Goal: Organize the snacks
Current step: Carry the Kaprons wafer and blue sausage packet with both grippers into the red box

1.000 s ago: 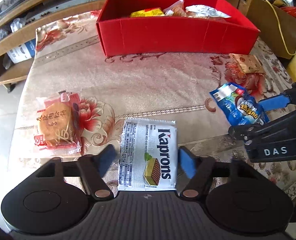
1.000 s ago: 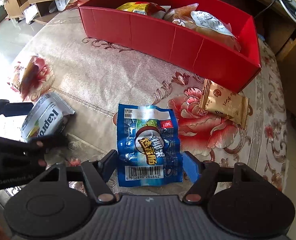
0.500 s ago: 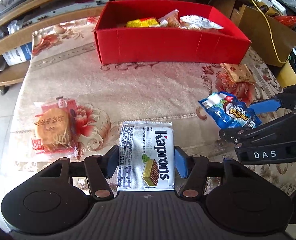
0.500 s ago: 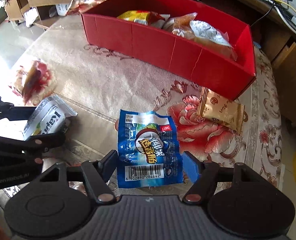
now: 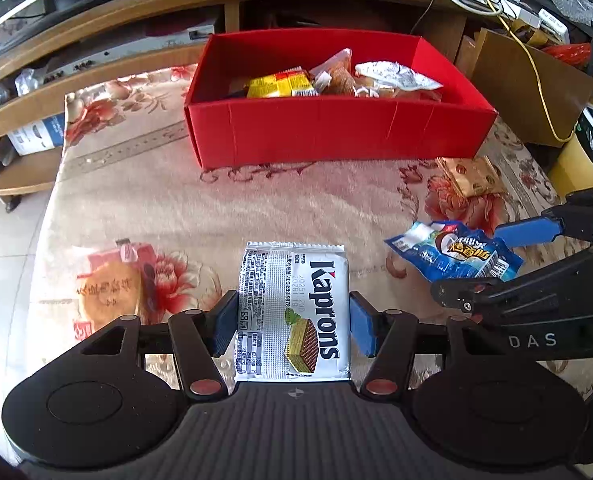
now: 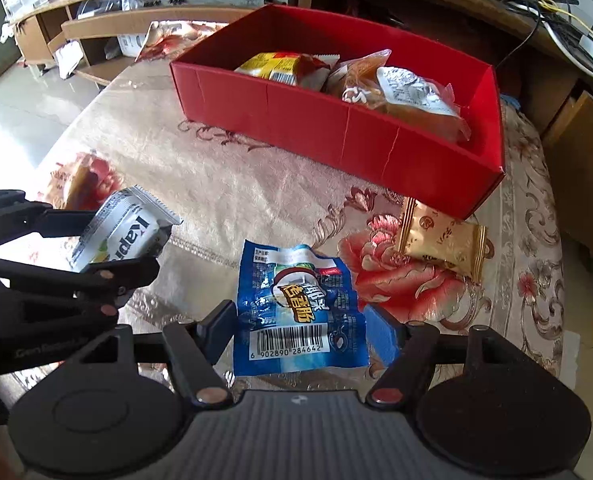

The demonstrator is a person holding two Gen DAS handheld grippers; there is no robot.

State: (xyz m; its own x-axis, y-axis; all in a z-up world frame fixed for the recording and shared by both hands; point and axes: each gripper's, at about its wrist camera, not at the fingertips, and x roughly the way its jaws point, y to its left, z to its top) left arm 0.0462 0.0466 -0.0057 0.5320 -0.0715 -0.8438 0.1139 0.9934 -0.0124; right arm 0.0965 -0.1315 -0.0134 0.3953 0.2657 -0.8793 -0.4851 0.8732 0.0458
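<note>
My left gripper (image 5: 294, 320) is shut on a white Kaprons wafer pack (image 5: 292, 280); both blue pads press its long sides. In the right wrist view the same pack (image 6: 116, 232) sits tilted in that gripper, off the cloth. The right gripper (image 6: 300, 324) is shut on a blue sausage packet (image 6: 296, 308), barcode end toward the camera. From the left wrist view, that packet (image 5: 452, 252) hangs between the right fingers (image 5: 528, 232). The red box (image 5: 336, 136) stands at the back with several snacks inside.
A gold packet (image 6: 440, 240) lies on the floral tablecloth just in front of the box's right corner. A round pastry in a red-and-clear wrapper (image 5: 108, 292) lies near the table's left edge. Wooden shelves and cables stand behind the table; a cardboard box (image 5: 528, 92) is at the right.
The left jaws have closed from well apart onto the wafer pack. Both views have tipped up, showing more of the box's inside and the shelves. The blue packet stayed fixed between the right pads.
</note>
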